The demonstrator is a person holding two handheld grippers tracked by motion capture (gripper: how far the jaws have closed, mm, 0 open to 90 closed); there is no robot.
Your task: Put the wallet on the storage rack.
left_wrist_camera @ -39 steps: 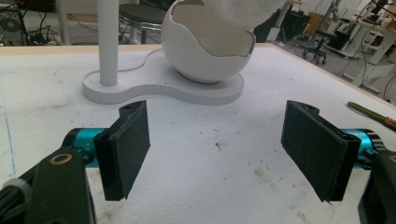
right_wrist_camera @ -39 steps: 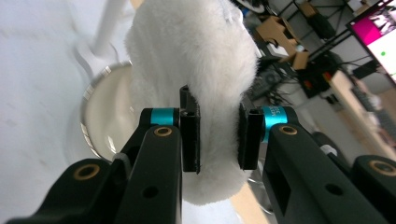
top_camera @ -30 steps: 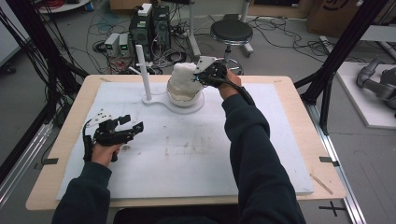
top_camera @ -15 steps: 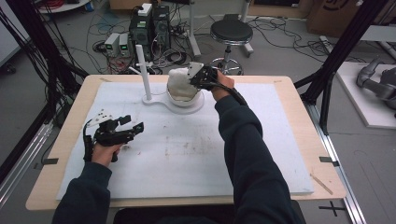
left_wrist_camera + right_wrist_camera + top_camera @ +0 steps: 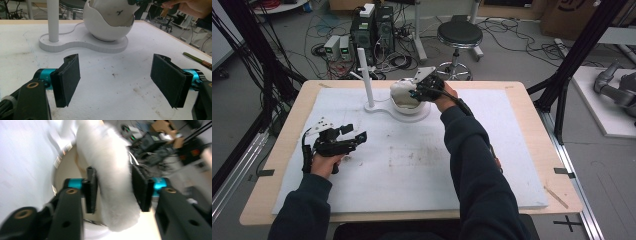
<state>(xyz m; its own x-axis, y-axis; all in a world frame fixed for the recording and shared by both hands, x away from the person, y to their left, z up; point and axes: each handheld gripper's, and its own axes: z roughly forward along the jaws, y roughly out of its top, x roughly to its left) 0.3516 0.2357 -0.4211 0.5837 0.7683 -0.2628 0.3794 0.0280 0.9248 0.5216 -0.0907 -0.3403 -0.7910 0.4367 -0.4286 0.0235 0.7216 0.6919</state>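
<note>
White stained mat over wooden table

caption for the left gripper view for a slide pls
Left gripper open above the white mat, facing a cracked-egg-shaped white bowl on a base with a post.

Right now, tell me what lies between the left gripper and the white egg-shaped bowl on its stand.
Bare, lightly stained white mat: in the left gripper view, nothing sits between the open left gripper and the egg-shaped bowl on its stand.
</note>
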